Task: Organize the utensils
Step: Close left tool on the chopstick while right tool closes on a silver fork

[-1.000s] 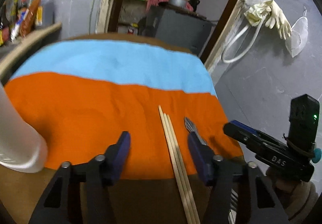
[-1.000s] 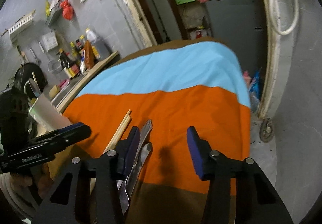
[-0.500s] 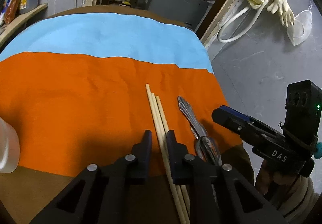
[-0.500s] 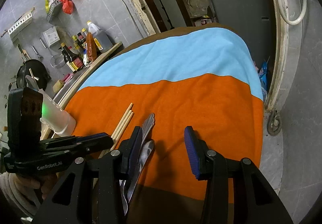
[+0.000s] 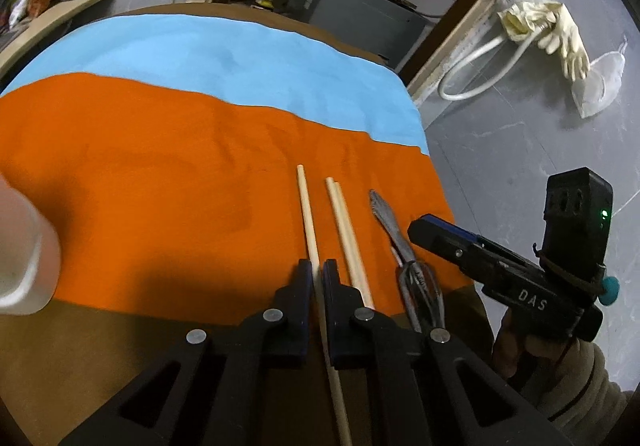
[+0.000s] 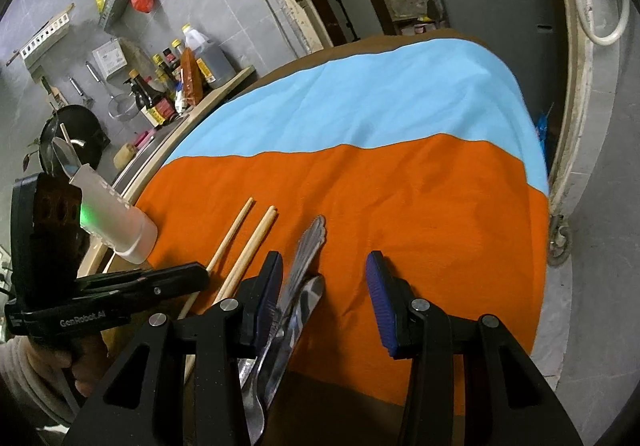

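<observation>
We clamp our left gripper (image 5: 318, 278) on one chopstick (image 5: 307, 213) | right gripper (image 6: 324, 298) parted, gripping nothing, above metal cutlery (image 6: 308, 250) | orange cloth (image 5: 160, 173) underneath

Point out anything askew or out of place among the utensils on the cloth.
One chopstick, pinched in the left gripper, lies split off from the other two chopsticks. The metal cutlery lies in an overlapping heap.

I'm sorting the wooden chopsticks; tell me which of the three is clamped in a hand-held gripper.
The leftmost chopstick, lying apart from the touching pair to its right, is pinched between the shut jaws of the left hand-held gripper.
</observation>
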The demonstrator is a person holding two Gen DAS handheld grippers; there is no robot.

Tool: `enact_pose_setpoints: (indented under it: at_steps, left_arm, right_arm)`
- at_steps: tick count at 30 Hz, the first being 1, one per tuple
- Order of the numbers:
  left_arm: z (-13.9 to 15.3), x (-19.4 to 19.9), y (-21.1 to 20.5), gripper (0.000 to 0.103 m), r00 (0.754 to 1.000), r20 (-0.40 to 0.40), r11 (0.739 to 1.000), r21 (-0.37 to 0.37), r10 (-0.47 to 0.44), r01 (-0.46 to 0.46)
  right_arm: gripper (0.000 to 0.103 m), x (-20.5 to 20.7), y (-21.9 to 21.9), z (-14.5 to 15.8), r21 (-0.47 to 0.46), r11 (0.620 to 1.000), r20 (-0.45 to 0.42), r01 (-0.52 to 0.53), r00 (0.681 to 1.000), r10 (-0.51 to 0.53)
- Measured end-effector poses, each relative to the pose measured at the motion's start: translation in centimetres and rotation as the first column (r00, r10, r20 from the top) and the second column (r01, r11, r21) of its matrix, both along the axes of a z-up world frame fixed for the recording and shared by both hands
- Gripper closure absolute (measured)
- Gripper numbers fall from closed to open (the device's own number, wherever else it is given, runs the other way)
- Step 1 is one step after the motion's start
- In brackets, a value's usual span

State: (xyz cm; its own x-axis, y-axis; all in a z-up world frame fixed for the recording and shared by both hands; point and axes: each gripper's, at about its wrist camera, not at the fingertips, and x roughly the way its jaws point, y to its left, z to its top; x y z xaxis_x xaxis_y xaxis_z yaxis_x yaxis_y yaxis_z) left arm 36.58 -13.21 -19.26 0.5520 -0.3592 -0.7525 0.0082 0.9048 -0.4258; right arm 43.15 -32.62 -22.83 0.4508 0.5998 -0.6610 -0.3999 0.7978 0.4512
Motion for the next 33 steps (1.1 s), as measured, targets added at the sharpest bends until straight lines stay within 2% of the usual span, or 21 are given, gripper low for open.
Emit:
enact_pose_setpoints:
  at_steps: [3,5,7,13,17,25,30,33]
  left_arm:
    - [0.1,0.0,0.1,0.097,1.000,0.000,1.000,0.013,0.000,0.000]
    - [0.0,0.1,0.1,0.097,1.000,-0.005,1.000,0.015,-0.005,0.005]
    - [-0.2,0.3,0.1,0.097,1.000,-0.017,1.000,0.013,-0.010,0.010]
    - [-0.5,0.8,0.4,0.094,0.999,-0.051,1.000,-0.017,-0.013,0.012]
    - [-0.6,1.0,0.5,0.094,0.997,-0.068,0.999,-0.028,-0.023,0.021]
    - [-0.7,1.8,0.1,0.094,0.994,-0.104,0.999,-0.020,-0.028,0.026]
    - [-0.2,1.8,-0.5,0.096,0.994,-0.107,0.999,0.034,-0.031,0.035]
    - [0.1,1.3,-0.4,0.097,0.995,-0.104,0.998,0.054,-0.013,0.019]
  right_arm:
    - [0.066,0.6,0.7,-0.2,-0.009,1.000,-0.012,-0.018,1.000,0.018]
    - [0.077,1.0,1.2,-0.3,-0.030,0.999,-0.013,-0.031,0.999,0.031]
    - [0.082,1.6,2.0,-0.5,-0.044,0.998,-0.039,-0.055,0.998,0.053]
    - [0.089,3.4,1.9,-1.0,0.023,0.994,-0.204,-0.105,0.973,0.108]
    - [0.089,2.9,2.1,-1.5,0.042,0.991,-0.252,-0.128,0.958,0.134]
    - [0.091,2.2,4.7,-1.0,-0.093,0.984,-0.227,-0.155,0.965,0.130]
    - [0.092,1.6,6.5,0.3,-0.197,0.972,-0.198,-0.129,0.976,0.090]
    - [0.093,1.3,6.9,1.1,-0.218,0.968,-0.189,-0.123,0.979,0.081]
